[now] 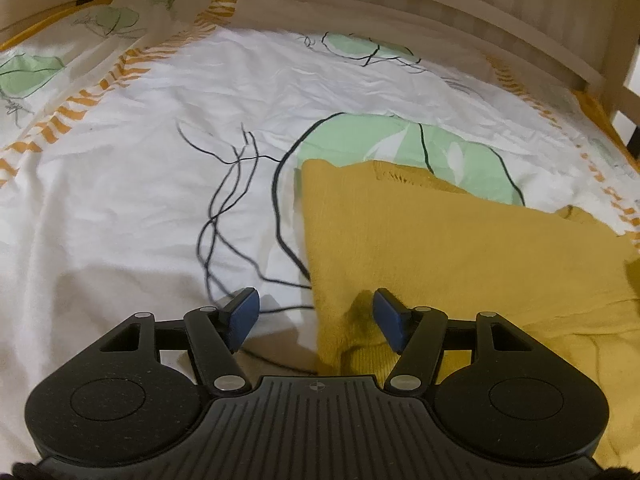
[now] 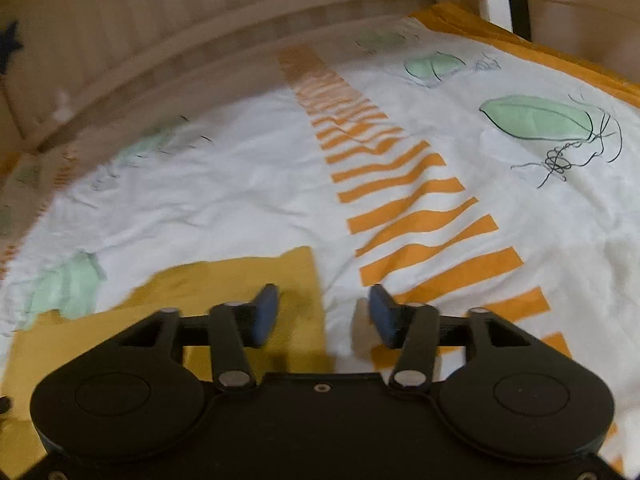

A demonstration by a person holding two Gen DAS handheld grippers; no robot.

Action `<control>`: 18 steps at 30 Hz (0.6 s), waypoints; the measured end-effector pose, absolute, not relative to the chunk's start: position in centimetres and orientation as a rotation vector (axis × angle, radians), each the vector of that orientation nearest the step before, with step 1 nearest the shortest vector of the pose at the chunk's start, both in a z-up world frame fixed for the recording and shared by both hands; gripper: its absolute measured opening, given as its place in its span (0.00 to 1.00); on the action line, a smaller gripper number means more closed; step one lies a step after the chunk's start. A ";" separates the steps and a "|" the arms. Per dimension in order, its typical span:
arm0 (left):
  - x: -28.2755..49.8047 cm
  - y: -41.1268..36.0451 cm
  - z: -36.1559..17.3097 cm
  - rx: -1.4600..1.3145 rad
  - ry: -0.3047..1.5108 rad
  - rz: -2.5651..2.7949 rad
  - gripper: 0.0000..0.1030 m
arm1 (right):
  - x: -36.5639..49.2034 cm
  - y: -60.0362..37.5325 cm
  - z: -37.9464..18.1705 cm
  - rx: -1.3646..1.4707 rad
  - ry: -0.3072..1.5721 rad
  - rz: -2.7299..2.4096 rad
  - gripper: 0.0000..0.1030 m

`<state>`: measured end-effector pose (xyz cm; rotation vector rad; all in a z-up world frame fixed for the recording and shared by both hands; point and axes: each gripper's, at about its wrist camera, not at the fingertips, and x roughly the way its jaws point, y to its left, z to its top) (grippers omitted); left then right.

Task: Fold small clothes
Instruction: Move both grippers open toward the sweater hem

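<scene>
- Bed [image 1: 120,208]: takes up most of both views. It is covered by a white sheet [image 2: 240,184] printed with pale green leaf shapes, thin black line drawings and bands of orange stripes. The sheet is lightly creased.
- Wooden rail [image 1: 400,4]: light slatted wood that curves along the far edge of the bed in both views. An orange-yellow border of the bedding shows just below it at the corners.
- Mustard-yellow knitted garment [image 1: 460,248]: lies flat on the sheet. In the left wrist view it fills the lower right, and one corner points toward the far rail over a green leaf print. In the right wrist view it lies at lower left [image 2: 224,292], and its straight edge runs just beside the orange stripes. A fold or layered edge crosses it in both views.
- Left gripper [image 1: 316,318]: jaws apart, blue pads visible. The near left edge of the garment lies between them; the right pad is over the knit, the left over bare sheet. No pad presses on cloth.
- Right gripper [image 2: 322,314]: jaws apart, nothing clamped. The left pad is over the garment's right edge and the right pad over the sheet. This view is motion-blurred.
</scene>
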<state>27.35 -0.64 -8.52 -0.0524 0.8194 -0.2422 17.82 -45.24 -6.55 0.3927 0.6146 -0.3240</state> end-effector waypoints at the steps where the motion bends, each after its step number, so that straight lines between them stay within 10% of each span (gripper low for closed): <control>1: 26.8 -0.2 -8.0 -0.060 0.813 -0.242 0.60 | 17.1 -45.0 -6.1 0.392 0.605 -0.308 0.66; 18: 13.6 5.4 -0.7 -0.117 0.751 -0.329 0.67 | 1.0 -38.8 -1.7 0.449 0.588 -0.098 0.88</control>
